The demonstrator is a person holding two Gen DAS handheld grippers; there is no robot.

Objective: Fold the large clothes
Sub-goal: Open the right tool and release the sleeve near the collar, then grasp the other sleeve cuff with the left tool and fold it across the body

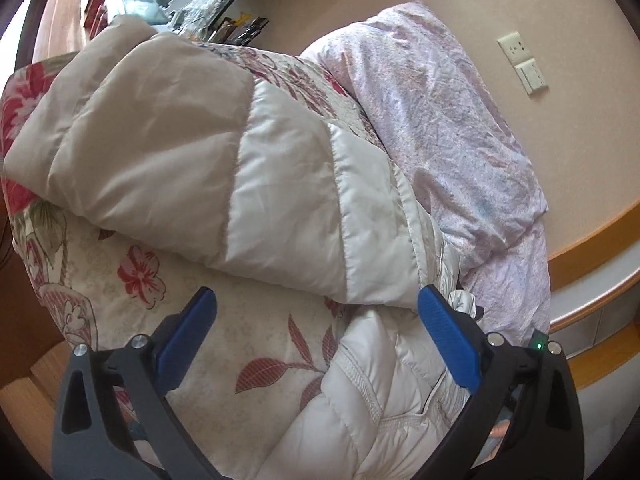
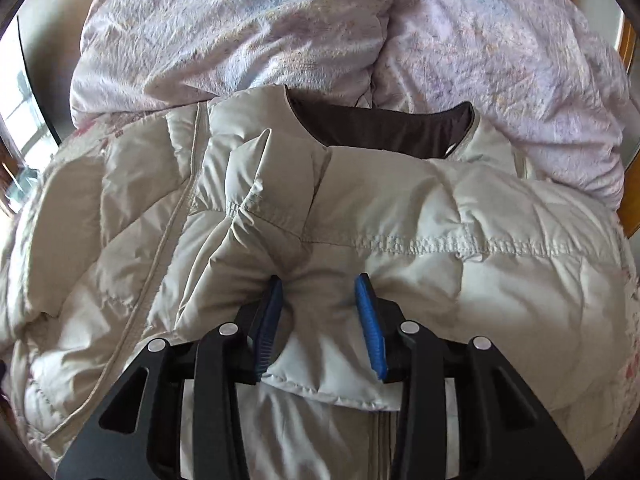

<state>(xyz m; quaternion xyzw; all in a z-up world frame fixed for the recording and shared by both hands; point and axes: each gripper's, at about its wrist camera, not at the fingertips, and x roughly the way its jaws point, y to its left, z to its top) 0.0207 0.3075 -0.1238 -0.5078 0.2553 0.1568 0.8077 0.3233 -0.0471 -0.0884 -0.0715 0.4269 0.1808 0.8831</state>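
A white quilted puffer jacket (image 1: 248, 168) lies on a bed with a floral quilt (image 1: 120, 280). In the left wrist view a folded part of it crosses the middle and another part lies under my left gripper (image 1: 316, 300), which is open and empty just above the fabric. In the right wrist view the jacket (image 2: 500, 280) fills the middle, with its dark brown collar lining (image 2: 384, 132) at the top. My right gripper (image 2: 320, 284) is shut on a puffy fold of the jacket near the collar, with fabric bunched between the blue pads (image 2: 370, 320).
A crumpled lilac duvet (image 1: 448, 128) lies beyond the jacket, also at the top of the right wrist view (image 2: 280, 28). A beige wall with a socket and switch (image 1: 524, 62) stands behind. A wooden bed frame (image 1: 592, 236) runs at the right. Cluttered shelves (image 1: 208, 12) stand far left.
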